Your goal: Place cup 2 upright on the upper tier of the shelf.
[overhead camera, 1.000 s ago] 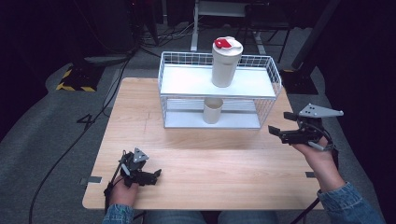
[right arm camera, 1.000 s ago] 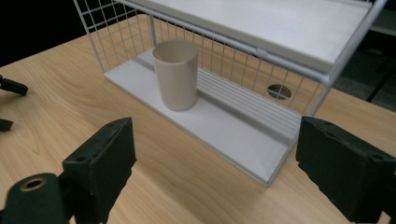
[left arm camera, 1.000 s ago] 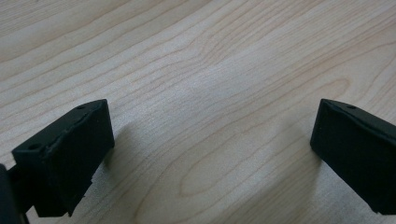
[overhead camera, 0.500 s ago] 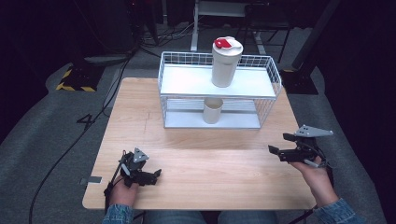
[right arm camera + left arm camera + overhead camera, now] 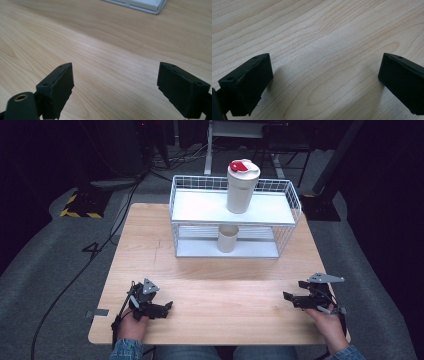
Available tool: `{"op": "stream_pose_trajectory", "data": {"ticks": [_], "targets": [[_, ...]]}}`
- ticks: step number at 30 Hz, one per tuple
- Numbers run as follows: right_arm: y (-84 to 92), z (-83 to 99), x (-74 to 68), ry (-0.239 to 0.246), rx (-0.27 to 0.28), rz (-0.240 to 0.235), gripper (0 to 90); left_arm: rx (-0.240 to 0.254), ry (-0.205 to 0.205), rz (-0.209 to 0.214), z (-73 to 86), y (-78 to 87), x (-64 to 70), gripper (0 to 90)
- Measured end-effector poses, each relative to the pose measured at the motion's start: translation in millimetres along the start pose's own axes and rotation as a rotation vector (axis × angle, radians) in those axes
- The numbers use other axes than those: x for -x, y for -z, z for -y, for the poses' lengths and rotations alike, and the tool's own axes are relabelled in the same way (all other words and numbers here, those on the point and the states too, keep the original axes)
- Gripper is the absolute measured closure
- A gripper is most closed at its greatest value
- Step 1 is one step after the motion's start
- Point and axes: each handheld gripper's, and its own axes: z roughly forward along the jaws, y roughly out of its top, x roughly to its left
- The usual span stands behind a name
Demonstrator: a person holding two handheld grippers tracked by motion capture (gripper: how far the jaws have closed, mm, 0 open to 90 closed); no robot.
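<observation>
Both jaw pairs are spread apart on nothing: left gripper (image 5: 169, 305) at seven o'clock on the desk (image 5: 225, 285), right gripper (image 5: 292, 296) at five o'clock.

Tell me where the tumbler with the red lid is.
In the high view, the tumbler stands upright on the top shelf of the white wire rack, right of centre, directly above the small cup on the lower shelf.

Pale wood-grain table (image 5: 210, 270), white wire rack (image 5: 285, 215), cream tumbler (image 5: 241, 190) with red-and-white lid (image 5: 242, 166).
</observation>
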Motion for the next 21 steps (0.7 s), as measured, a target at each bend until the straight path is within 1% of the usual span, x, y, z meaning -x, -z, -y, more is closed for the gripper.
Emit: {"op": "stream_pose_trajectory", "data": {"ticks": [3, 7, 9, 10, 14, 18, 21], "targets": [[-5.7, 10.1, -0.7, 0.016, -0.008, 0.030, 14.2, 0.000, 0.000, 0.000, 0.0, 0.0, 0.0, 0.1], [-12.2, 19.5, -1.4, 0.018, -0.028, 0.041, 14.2, 0.000, 0.000, 0.000, 0.0, 0.0, 0.0, 0.1], [-14.5, 22.7, -2.0, 0.022, -0.026, 0.063, 13.7, 0.001, 0.003, 0.000, 0.1, -0.1, 0.2, 0.2], [-15.0, 24.2, -2.7, 0.037, -0.019, 0.081, 13.7, 0.000, 0.000, 0.000, 0.0, 0.0, 0.0, 0.1], [-15.8, 25.1, -4.2, 0.049, -0.015, 0.097, 12.1, 0.000, 0.001, 0.000, 0.0, 0.0, 0.1, 0.1], [-17.2, 24.4, -3.3, 0.029, -0.026, 0.111, 7.1, 0.000, 0.000, 0.000, 0.0, 0.0, 0.0, 0.1], [-17.3, 24.2, -3.2, 0.025, -0.029, 0.114, 6.7, 0.000, -0.001, 0.000, -0.3, -0.2, -1.2, 0.2]]}}
